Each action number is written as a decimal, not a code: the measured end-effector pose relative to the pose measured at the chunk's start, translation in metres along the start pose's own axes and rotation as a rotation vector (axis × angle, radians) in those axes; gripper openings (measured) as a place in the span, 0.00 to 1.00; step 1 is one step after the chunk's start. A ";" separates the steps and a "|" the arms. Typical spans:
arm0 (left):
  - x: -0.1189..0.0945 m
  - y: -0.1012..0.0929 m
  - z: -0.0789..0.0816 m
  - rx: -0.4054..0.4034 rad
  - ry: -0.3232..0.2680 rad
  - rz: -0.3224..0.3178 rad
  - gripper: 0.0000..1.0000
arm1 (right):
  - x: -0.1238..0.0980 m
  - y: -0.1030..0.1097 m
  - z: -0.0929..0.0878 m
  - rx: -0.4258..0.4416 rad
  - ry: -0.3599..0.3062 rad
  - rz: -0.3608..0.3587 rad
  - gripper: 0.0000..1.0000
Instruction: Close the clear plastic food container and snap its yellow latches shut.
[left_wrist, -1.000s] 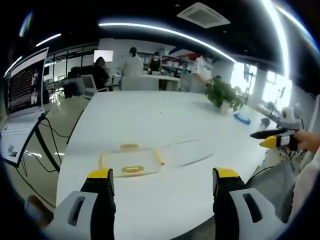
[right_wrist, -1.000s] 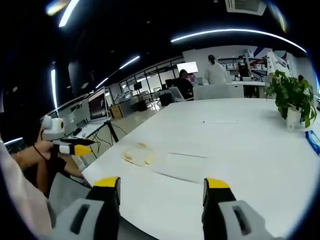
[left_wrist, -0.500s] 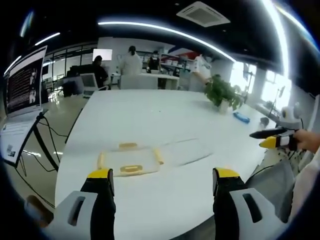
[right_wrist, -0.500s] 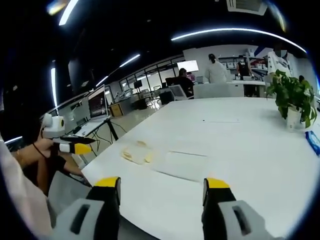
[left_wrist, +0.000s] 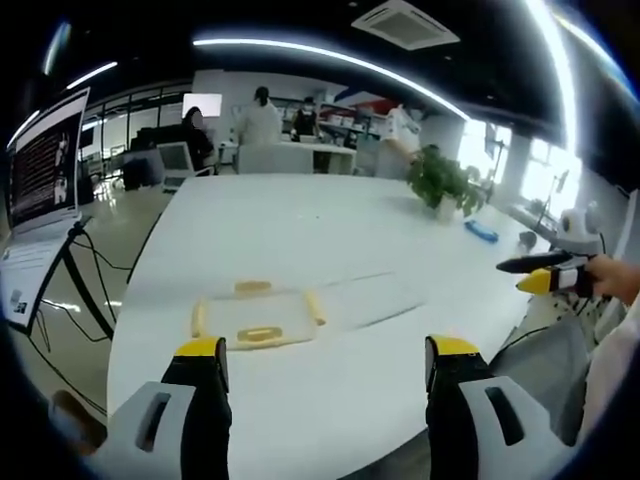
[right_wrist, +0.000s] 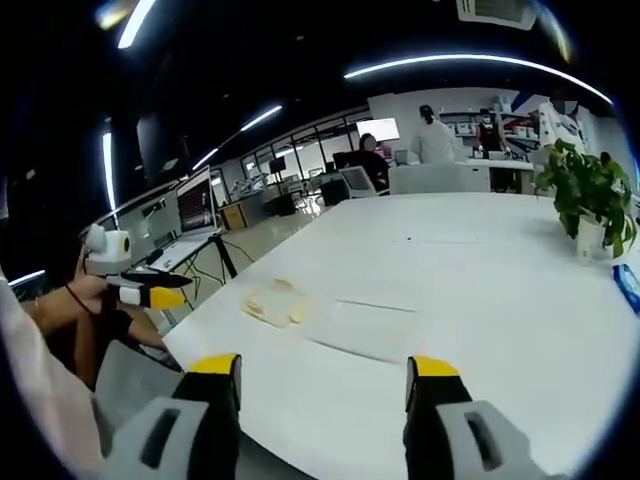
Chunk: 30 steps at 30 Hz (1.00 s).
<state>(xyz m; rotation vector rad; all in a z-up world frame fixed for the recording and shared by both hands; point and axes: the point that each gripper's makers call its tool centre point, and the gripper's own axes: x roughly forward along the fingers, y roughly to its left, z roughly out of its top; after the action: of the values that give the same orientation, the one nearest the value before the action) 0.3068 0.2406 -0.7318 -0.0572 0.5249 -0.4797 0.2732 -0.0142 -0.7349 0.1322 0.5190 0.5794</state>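
While the clear container (left_wrist: 258, 320) lies open on the white surface (left_wrist: 330, 220), no closing step is under way; the approach is the step in hand. The container base, with its yellow latches (left_wrist: 259, 334), sits ahead of the left hand-held gripper (left_wrist: 328, 362), just beyond and slightly toward its left jaw. The clear lid (left_wrist: 372, 299) lies flat beside the base, ahead of the right jaw. The left hand-held gripper is released, jaws spread and empty. The right hand-held gripper (right_wrist: 325, 378) is likewise released and empty, with the container (right_wrist: 272, 305) well ahead toward its left jaw. Judged from this layout, the next move calls for bringing both hand-held grippers down to the surface, seating the lid squarely on the base, then pressing each latch.
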 end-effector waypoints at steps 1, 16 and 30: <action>0.001 0.000 0.000 -0.001 0.001 -0.002 0.80 | 0.001 0.000 0.000 0.002 0.001 -0.001 0.66; 0.011 0.009 0.001 -0.008 0.010 -0.001 0.80 | 0.011 -0.005 0.001 0.009 0.014 -0.003 0.66; 0.027 0.021 0.002 -0.006 0.036 -0.005 0.80 | 0.032 -0.004 0.013 -0.012 0.029 0.020 0.66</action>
<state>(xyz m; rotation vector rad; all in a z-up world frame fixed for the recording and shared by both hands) 0.3377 0.2468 -0.7466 -0.0555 0.5616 -0.4850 0.3042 0.0008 -0.7388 0.1177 0.5425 0.6046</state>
